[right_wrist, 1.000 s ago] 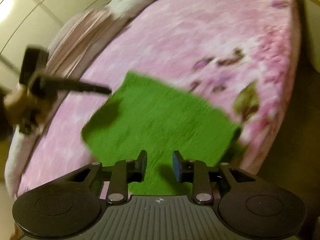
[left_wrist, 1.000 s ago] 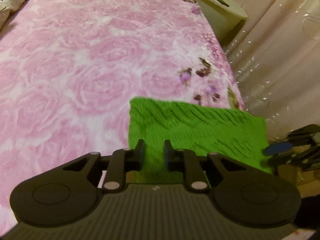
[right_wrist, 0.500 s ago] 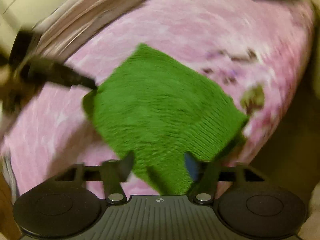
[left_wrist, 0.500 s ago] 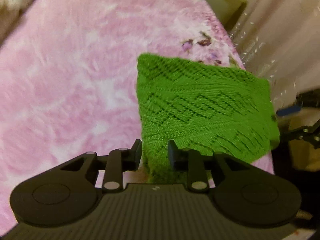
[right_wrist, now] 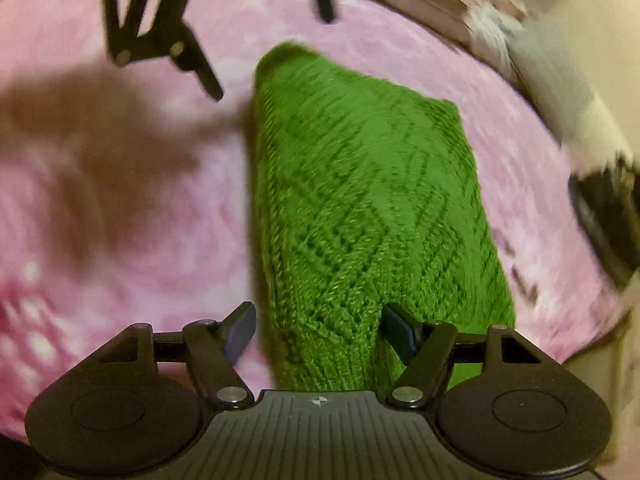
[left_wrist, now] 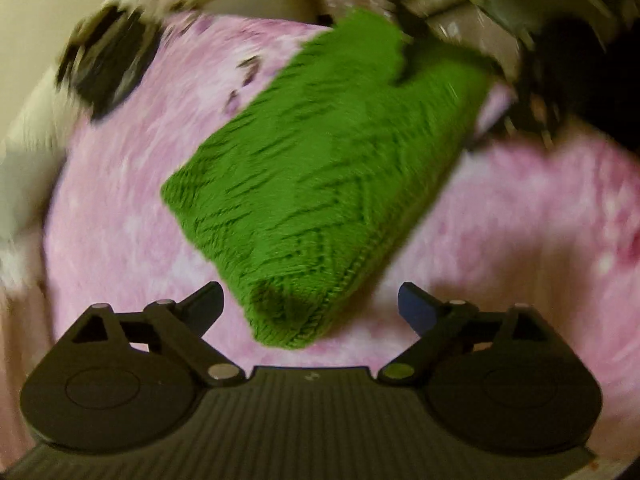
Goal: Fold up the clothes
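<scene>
We had the left gripper [left_wrist: 310, 308] with its jaws spread wide apart and nothing in them. The folded bright green knit garment [left_wrist: 320, 184] lay on the pink rose-print fleece blanket [left_wrist: 120, 220] straight ahead of it, its nearest corner poking in between the fingers without touching either. Across the garment, the right gripper [right_wrist: 318, 326] was parted too. It straddled the other end of the knit, and its right pad looked just against the fabric, but nothing was pinched. Both views were smeared, so no finer call from us. Our guess was that the fold had just been laid down. To do it well, pull both grippers straight back and low, keeping fingertips off the loose stitches, so the stack doesn't shift.
</scene>
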`<action>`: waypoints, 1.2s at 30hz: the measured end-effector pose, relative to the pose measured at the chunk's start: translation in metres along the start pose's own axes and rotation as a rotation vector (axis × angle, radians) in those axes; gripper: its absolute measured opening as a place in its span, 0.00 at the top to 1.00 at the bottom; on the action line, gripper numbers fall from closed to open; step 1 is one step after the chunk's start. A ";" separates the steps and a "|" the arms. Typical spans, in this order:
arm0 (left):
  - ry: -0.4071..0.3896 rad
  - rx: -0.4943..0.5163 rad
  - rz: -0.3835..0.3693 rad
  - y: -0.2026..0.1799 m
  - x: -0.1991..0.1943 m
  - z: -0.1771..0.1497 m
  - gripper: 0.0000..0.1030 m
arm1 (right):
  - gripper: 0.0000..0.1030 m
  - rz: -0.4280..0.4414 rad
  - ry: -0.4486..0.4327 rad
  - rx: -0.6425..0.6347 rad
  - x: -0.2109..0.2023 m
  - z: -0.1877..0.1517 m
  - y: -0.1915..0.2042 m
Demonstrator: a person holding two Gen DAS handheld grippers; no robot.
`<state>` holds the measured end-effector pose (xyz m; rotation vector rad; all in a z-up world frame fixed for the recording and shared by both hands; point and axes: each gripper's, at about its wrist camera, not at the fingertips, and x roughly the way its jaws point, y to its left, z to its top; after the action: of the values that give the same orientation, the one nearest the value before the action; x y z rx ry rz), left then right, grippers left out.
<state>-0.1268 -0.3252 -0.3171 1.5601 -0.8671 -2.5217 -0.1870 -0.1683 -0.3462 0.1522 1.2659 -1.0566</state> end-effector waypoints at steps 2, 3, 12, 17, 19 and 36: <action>0.012 0.123 0.075 -0.015 0.014 -0.003 0.09 | 0.40 -0.032 -0.003 -0.054 0.007 -0.005 0.002; 0.014 0.167 0.099 -0.020 0.020 -0.004 0.09 | 0.46 -0.025 -0.008 -0.036 0.007 -0.006 -0.001; 0.005 0.382 0.137 -0.019 0.048 0.010 0.17 | 0.73 0.144 0.008 0.213 -0.027 0.002 -0.087; 0.030 0.380 0.093 -0.001 0.056 0.024 0.47 | 0.73 0.151 0.011 0.252 -0.038 0.009 -0.121; 0.043 0.355 0.053 0.009 0.054 0.032 0.53 | 0.73 0.159 0.014 0.253 -0.038 0.009 -0.126; 0.056 0.107 -0.154 0.073 0.035 0.056 0.63 | 0.29 0.033 0.006 0.119 -0.007 0.006 -0.072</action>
<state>-0.2087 -0.3740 -0.2914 1.7866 -0.9236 -2.5573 -0.2330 -0.2074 -0.3064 0.2663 1.2026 -1.1043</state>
